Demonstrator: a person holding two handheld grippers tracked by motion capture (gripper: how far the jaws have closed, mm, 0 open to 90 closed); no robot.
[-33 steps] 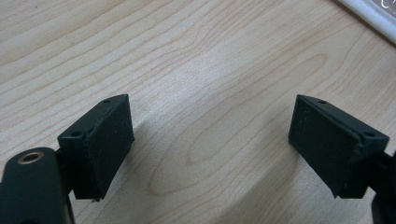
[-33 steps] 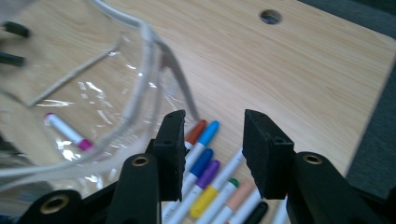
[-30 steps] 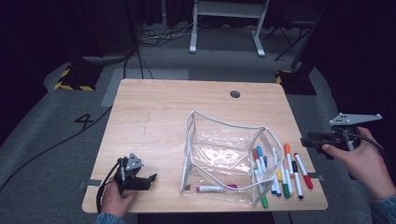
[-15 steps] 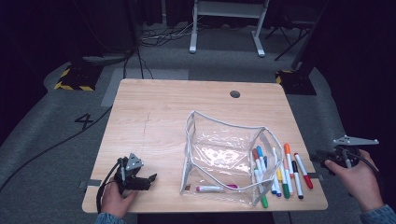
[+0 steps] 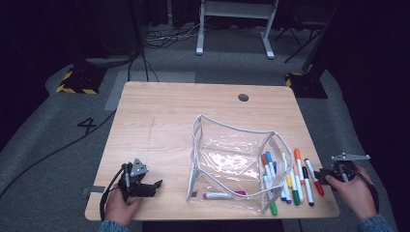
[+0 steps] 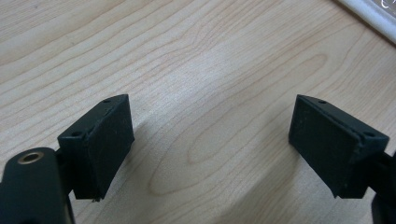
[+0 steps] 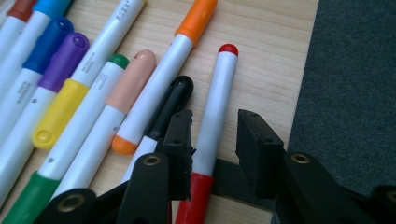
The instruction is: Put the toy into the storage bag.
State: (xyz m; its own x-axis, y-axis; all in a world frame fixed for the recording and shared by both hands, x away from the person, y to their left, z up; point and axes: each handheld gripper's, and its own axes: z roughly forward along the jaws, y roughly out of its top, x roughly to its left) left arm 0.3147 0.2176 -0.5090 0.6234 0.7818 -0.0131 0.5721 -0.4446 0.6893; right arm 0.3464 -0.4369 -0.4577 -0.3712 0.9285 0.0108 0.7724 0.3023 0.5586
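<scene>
Several coloured markers (image 5: 285, 181) lie in a row at the front right of the wooden table (image 5: 169, 125). The rightmost is a white marker with red ends (image 7: 223, 74). My right gripper (image 7: 214, 120) straddles its lower part. Its jaws have just been closing; the left pad is at the barrel and a gap remains on the right, so it is open. The red marker (image 5: 314, 176) shows in the high view just left of my right gripper (image 5: 325, 173). My left gripper (image 5: 155, 186) rests at the front left, and its pads (image 6: 100, 140) stand wide apart over bare wood.
A clear plastic pouch with a white zip edge (image 5: 232, 164) stands open in the middle front, with a pink marker (image 5: 220, 195) inside. The table's right edge and grey floor (image 7: 355, 70) are just beside the red marker. A cable hole (image 5: 243, 97) sits at the far side.
My right hand has come down and in from beyond the table's right edge to the red marker, and its jaws have narrowed. The left hand has not moved.
</scene>
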